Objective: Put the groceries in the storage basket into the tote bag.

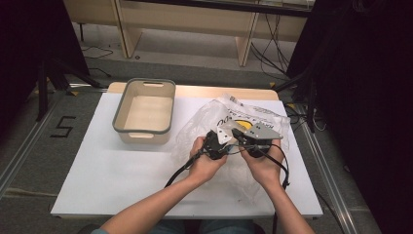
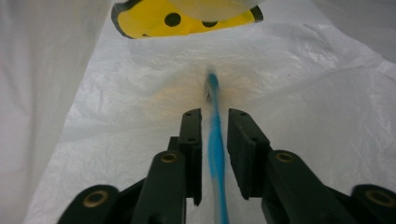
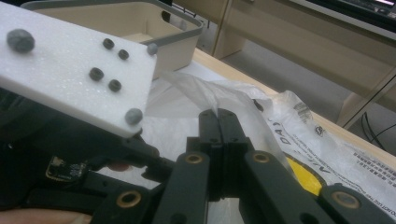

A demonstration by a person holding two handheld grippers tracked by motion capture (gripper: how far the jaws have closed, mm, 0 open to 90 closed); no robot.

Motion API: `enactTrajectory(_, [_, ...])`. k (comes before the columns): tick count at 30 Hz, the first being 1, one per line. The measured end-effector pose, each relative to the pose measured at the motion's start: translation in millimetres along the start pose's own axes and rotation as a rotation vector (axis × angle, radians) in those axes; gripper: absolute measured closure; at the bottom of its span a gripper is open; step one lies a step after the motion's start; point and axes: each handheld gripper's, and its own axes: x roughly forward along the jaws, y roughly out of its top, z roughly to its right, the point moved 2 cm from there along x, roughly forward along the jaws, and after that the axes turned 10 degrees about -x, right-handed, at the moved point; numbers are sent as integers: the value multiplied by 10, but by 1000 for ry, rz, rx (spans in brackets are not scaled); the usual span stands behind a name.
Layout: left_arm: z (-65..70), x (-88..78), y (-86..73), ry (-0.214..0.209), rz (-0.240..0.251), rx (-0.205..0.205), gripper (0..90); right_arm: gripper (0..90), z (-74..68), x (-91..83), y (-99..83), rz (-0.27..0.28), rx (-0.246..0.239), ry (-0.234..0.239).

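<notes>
Your right gripper (image 3: 218, 116) pinches the limp, slippery plastic bag (image 1: 209, 119) at the table's three o'clock; the left gripper (image 2: 215, 114), slightly parted, straddles a light blue toothbrush (image 2: 215, 140) inside: grip its stiff handle.

The high view looks forward and down from the person's side, with the plastic bag (image 1: 229, 122) toward four o'clock. The left gripper view sits close inside that bag (image 2: 116, 116). The right gripper view looks low across the bag (image 3: 322, 140), with the bin (image 3: 173, 32) at eleven o'clock.
</notes>
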Motion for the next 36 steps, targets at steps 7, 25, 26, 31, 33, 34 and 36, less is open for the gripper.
enactTrajectory(7, [8, -322, -48, -57, -4, 37, 630, 900, 13, -18, -25, -6, 1, -1])
enactTrajectory(25, [-402, -1265, -367, -58, 29, 5, 586, 900, -116, 19, -408, -224, 21, 209])
enactTrajectory(26, [-443, -1272, -382, -48, 28, -4, 585, 900, -130, 23, -433, -240, 21, 224])
enactTrajectory(31, [-607, -1288, -438, 1, 24, -27, 585, 900, -192, 48, -542, -302, 5, 309])
enactTrajectory(33, [-657, -1280, -468, 19, 14, -31, 585, 900, -209, 56, -583, -323, -6, 336])
enactTrajectory(34, [-682, -1274, -483, 26, 9, -33, 585, 900, -219, 55, -603, -334, -9, 355])
enactTrajectory(36, [-733, -1259, -508, 46, 1, -38, 583, 900, -237, 52, -639, -350, -18, 380])
